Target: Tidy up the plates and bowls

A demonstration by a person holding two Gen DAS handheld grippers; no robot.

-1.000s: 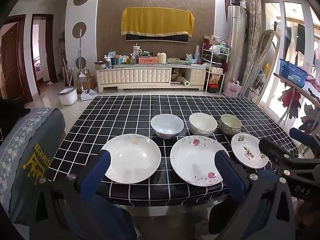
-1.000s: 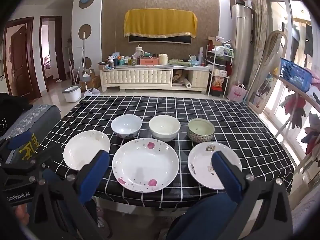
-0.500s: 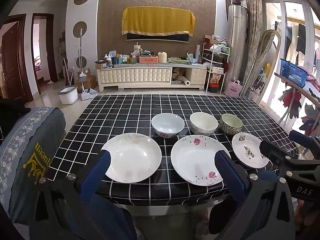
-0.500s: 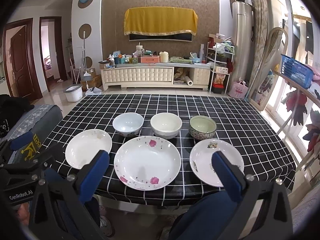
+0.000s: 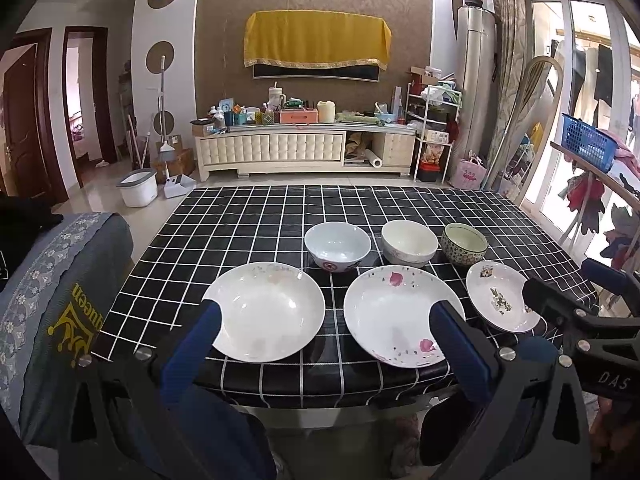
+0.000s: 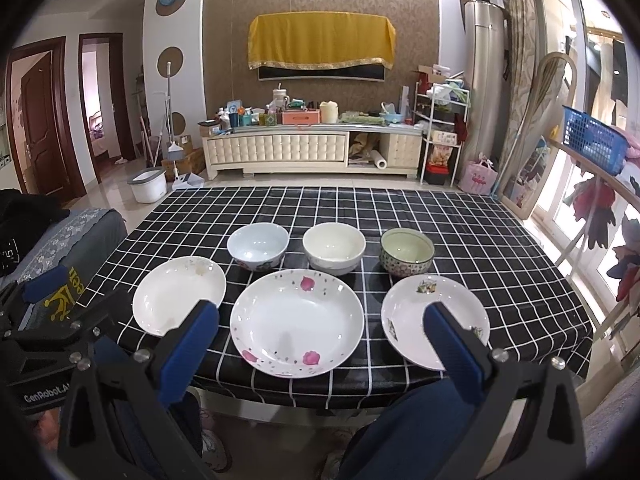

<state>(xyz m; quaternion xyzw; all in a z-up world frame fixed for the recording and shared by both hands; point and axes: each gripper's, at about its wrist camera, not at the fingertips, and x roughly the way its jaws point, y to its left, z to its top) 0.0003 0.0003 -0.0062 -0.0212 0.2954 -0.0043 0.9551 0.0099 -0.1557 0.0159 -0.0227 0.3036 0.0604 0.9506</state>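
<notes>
Three plates lie in a front row on the black checked table (image 6: 460, 216): a plain white plate (image 6: 180, 294) (image 5: 266, 310), a large flowered plate (image 6: 297, 322) (image 5: 394, 314) and a small patterned plate (image 6: 416, 320) (image 5: 498, 298). Behind them stand a pale blue bowl (image 6: 258, 246) (image 5: 337, 246), a cream bowl (image 6: 334, 247) (image 5: 409, 243) and a green patterned bowl (image 6: 407, 249) (image 5: 464, 243). My left gripper (image 5: 326, 312) is open and empty before the table's near edge, between the white and flowered plates. My right gripper (image 6: 320, 312) is open and empty before the flowered plate.
A grey cushioned seat (image 5: 52, 280) stands at the table's left. A rail with a blue basket (image 6: 592, 140) and hanging clothes runs along the right. A white cabinet (image 6: 296, 148) with clutter stands against the far wall.
Both grippers have edged slightly forward and up toward the table; the plates sit a little lower in view. Nothing on the table has moved.
</notes>
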